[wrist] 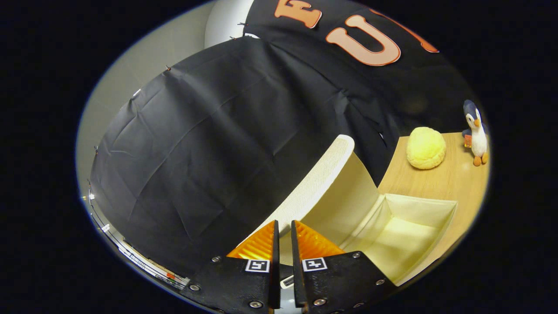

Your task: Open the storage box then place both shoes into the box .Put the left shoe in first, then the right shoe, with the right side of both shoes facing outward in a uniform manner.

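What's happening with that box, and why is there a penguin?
A person is holding a gripper, and its fingers are nearly closed on the edge of the storage box's lid, holding it swung up. The storage box stands open on the wooden table, and the part inside that can be seen has no shoes in it yet. Beyond the box sit a toy penguin and a yellow plush, just resting there.
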`<state>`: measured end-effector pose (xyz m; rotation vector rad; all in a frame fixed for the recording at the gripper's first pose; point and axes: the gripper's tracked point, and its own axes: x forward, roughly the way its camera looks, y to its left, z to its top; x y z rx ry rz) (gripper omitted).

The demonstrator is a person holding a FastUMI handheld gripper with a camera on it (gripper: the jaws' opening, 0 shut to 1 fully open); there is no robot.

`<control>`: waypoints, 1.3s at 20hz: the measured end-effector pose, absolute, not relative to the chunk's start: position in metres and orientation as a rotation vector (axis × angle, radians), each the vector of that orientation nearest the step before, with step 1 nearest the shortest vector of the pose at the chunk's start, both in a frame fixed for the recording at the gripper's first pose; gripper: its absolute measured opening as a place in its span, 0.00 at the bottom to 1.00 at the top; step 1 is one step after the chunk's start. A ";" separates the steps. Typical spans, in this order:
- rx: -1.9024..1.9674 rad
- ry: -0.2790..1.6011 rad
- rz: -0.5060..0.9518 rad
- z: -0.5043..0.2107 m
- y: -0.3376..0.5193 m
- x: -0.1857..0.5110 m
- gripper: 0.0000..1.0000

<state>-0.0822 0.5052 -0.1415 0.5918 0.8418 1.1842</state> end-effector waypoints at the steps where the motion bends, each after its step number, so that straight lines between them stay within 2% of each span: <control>1: 0.589 0.848 1.185 -0.140 0.513 -0.083 0.12; 8: 0.548 0.846 1.188 -0.135 0.539 -0.096 0.15; 10: 0.495 0.825 1.198 -0.141 0.533 -0.101 0.27; 13: 0.426 0.796 1.148 -0.157 0.500 -0.097 0.55; 19: 0.259 0.757 0.960 -0.207 0.406 -0.078 0.87; 22: 0.207 0.755 0.862 -0.233 0.358 -0.070 0.94; 26: 0.146 0.793 0.738 -0.274 0.292 -0.072 0.96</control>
